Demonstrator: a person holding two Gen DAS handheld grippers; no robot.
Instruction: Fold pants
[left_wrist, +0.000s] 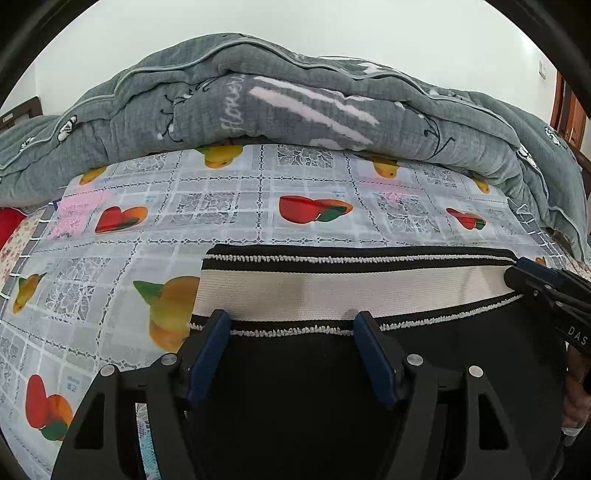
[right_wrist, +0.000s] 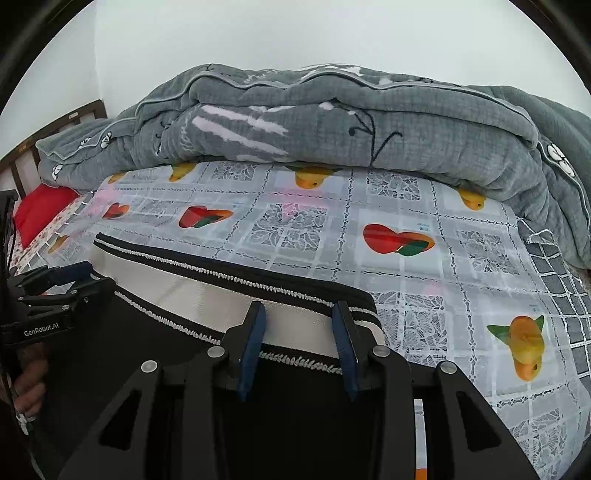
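- The left gripper (left_wrist: 291, 325) is seen with its jaws spread wide, fingertips over the near edge of the waistband; no cloth is gripped between them.
- The right gripper (right_wrist: 299, 317) is likewise held open, more narrowly, fingertips at the waistband's right end.
- The black pants (left_wrist: 295, 369) are laid on the fruit-patterned cloth (left_wrist: 221, 206), the striped cream waistband (left_wrist: 332, 291) turned away from the cameras and running left to right; the legs are hidden below the grippers.
- Beyond, a grey quilt (left_wrist: 258, 103) is heaped along the far side, with a red cushion (right_wrist: 40, 210) at the left.
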